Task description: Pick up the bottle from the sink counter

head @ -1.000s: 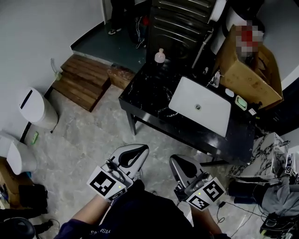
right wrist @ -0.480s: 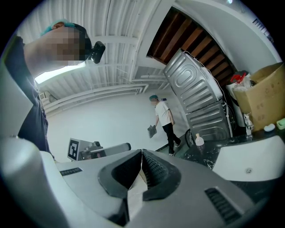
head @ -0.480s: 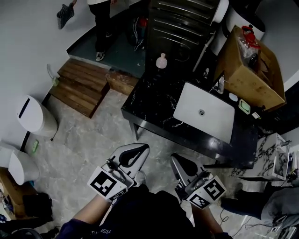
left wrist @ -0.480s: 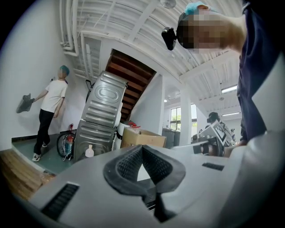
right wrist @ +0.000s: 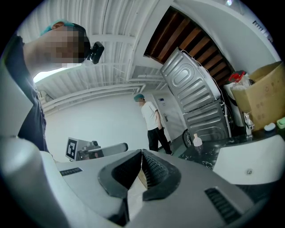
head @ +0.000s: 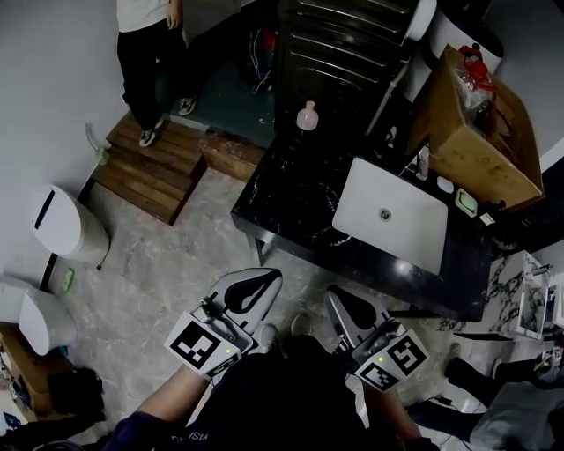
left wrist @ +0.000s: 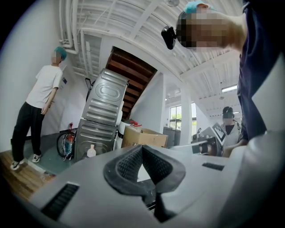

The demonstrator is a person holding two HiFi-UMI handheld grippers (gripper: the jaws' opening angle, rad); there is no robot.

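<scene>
The surface [head: 291,189] has drawn slightly nearer since the earlier frame. The bottle [head: 306,115] stands untouched at its far edge, well apart from the left gripper [head: 264,280] and right gripper [head: 339,301], whose fingers are pressed together and empty.

The operator is wearing a dark navy top [head: 264,401] bearing white lettering [head: 189,437] near the left sleeve, a teal cap [left wrist: 194,6] and a small black camera [left wrist: 168,37] mounted at the forehead. The left gripper [head: 267,280] and right gripper [head: 335,296] are each showing a smooth light-grey shell, black ribbed pads [left wrist: 127,164] forming a pointed loop at the tip, slotted vents, and a cube [head: 199,344] displaying black-and-white square markers with a green lamp [head: 227,356] glowing beside it.
</scene>
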